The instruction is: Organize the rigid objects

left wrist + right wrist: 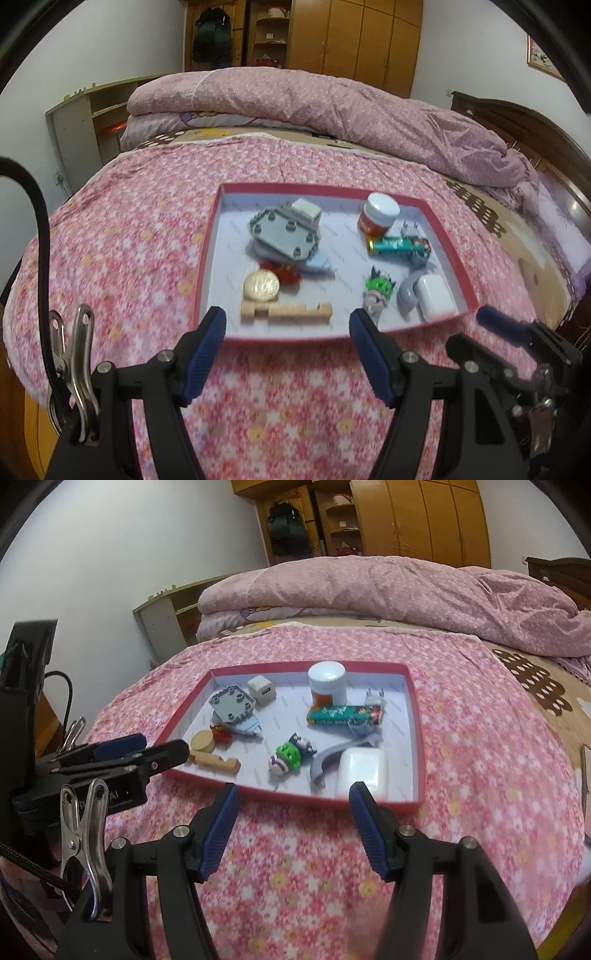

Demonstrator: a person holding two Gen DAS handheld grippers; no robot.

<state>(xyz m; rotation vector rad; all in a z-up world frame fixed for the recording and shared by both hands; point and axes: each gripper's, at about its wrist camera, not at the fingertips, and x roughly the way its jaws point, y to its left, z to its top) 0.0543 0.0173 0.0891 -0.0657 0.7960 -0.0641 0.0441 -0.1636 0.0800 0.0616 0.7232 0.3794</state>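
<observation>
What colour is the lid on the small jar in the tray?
White, on the orange-labelled jar; clearest in the right wrist view.

A red-rimmed tray [207, 258] with a white floor is lying on a pink floral bedspread [129, 229]; a green-haired figure [378, 290] is showing near right.

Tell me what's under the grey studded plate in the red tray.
The grey studded plate rests tilted on a pale blue piece that pokes out at its near edge, inside the red tray. A white charger cube sits behind it. Anything else beneath is covered.
</observation>
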